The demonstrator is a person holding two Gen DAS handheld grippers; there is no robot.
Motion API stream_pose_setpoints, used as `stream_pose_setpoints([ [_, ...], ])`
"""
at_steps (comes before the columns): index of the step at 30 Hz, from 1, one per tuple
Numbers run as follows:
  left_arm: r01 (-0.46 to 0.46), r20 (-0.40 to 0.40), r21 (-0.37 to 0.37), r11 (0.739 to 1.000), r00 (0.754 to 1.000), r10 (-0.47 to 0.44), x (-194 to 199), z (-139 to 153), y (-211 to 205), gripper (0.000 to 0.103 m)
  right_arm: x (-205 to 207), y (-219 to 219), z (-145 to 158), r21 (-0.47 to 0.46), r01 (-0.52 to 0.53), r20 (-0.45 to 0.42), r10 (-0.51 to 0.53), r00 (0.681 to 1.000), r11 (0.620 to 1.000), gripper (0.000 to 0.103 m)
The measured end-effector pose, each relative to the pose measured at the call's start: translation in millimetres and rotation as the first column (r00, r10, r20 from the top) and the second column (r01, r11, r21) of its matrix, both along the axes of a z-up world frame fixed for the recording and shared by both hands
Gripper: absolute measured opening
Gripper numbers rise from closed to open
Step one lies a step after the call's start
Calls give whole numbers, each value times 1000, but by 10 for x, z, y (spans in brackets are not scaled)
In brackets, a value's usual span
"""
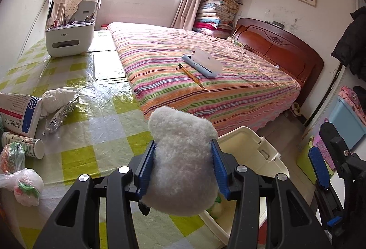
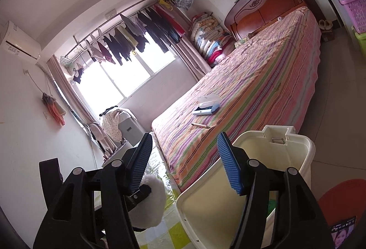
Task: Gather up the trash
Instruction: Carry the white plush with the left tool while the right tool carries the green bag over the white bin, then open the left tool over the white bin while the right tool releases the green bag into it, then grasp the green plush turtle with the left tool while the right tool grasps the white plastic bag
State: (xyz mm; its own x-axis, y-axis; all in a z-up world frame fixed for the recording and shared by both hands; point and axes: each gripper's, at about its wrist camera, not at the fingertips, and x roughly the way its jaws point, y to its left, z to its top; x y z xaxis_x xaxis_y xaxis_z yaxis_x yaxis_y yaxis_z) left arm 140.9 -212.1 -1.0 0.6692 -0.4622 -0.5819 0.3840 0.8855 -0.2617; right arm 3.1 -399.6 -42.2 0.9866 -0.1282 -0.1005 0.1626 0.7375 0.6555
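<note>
Left gripper (image 1: 183,166) clamped on a fluffy white plush lump (image 1: 183,157), held at the table edge just short of the cream plastic bin (image 1: 263,148). Right gripper (image 2: 185,162) spread open, nothing between its 2 blue pads (image 2: 228,169), poised over the bin mouth. Released here, likely to land on the green-checked plastic tablecloth (image 1: 91,134) or clip the rim. Soft pile could snag on ribbed pads. Could collide with right gripper close by.

White desk organizer (image 1: 69,39): small grey logo on its front, roughly "bobor", reading uncertain. White carton (image 1: 18,115): blue emblem, red band, Chinese print too small to read.
</note>
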Motion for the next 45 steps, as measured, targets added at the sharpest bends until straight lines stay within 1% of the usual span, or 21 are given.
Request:
stream_pose_setpoints([
  [4,32,-13,-13,999,999,-32,8,-14,-78,47,-47,-52,-12,15,12,16,-12,1000,1000,64],
  [5,39,-10,-11,999,999,-39,1,-10,-108,49,-53,-58,-17,18,13,19,-13,1000,1000,64],
  [6,47,-6,-7,999,999,-47,-7,-10,-135,51,-60,-64,-22,22,15,21,-15,1000,1000,64],
  [8,71,4,0,997,997,-71,-28,0,-204,52,-83,-70,-23,27,21,29,-22,999,999,65],
  [9,78,11,4,997,997,-78,-41,12,-235,55,-93,-77,-26,29,24,33,-25,999,999,65],
  [11,89,37,8,996,995,-89,-75,41,-286,57,-109,-84,-32,33,26,38,-28,999,999,66],
  [13,92,63,14,996,994,-93,-111,63,-324,63,-115,-101,-36,38,27,41,-29,999,999,67],
  [14,91,72,22,996,993,-92,-121,73,-338,73,-112,-108,-40,40,27,40,-28,999,999,67],
  [15,83,84,30,996,993,-86,-134,86,-337,80,-108,-96,-33,43,27,39,-29,999,999,67],
  [18,47,130,21,999,990,-50,-177,134,-282,84,-117,-101,-40,41,25,42,-27,999,999,67],
  [22,-21,135,-9,1000,991,22,-154,202,-114,86,-115,-70,-29,22,13,48,-14,999,1000,69],
  [25,-76,115,-36,996,990,80,-113,224,53,86,-96,-32,-17,7,3,43,-3,999,1000,73],
  [32,-182,62,-58,982,981,185,-48,235,388,86,-32,80,18,-26,-40,34,41,999,999,74],
  [37,-245,46,-40,969,968,247,-44,247,630,86,50,263,76,-88,-102,22,104,994,991,75],
  [40,-288,46,-11,958,957,288,-49,243,787,86,106,381,107,-119,-143,12,145,989,983,76],
  [45,-379,44,33,925,925,378,-55,253,1149,86,182,543,127,-150,-190,-2,192,981,970,77],
])
